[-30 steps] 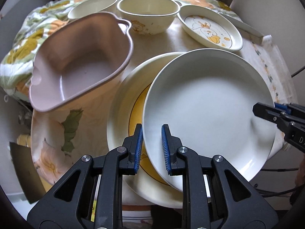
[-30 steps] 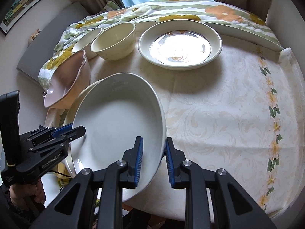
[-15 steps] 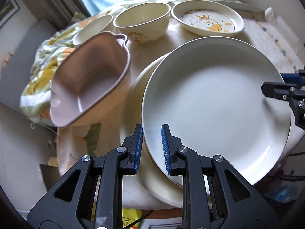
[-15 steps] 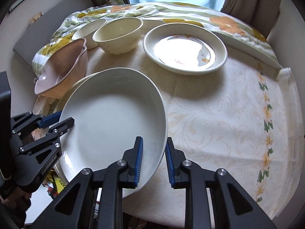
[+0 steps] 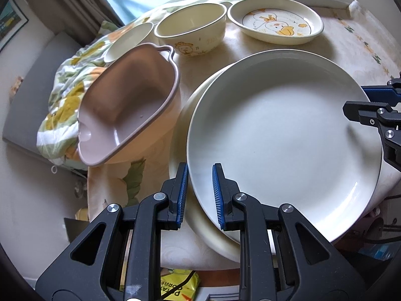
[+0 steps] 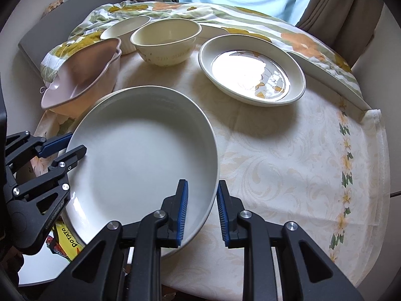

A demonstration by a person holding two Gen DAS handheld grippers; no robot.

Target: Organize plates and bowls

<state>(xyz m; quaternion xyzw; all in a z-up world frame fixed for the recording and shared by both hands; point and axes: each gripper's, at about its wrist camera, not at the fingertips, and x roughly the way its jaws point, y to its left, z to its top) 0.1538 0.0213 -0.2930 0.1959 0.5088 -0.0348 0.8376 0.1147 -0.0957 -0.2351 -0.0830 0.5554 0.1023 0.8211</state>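
White plate (image 5: 283, 135) held by both grippers at the table's (image 6: 288, 165) near-left edge, above a second plate (image 5: 180, 135). Left gripper (image 5: 199, 195) clamped narrow on its left rim; right gripper (image 6: 201, 212) clamped narrow on the opposite rim. Pink dish (image 5: 125, 110) overhangs the left edge. Cream bowl (image 6: 166, 42) and duck plate (image 5: 275, 23) sit toward the far edge.

"POTATO" on yellow packet (image 6: 65, 235); "GenRobot.AI" on left tongs (image 6: 62, 150).
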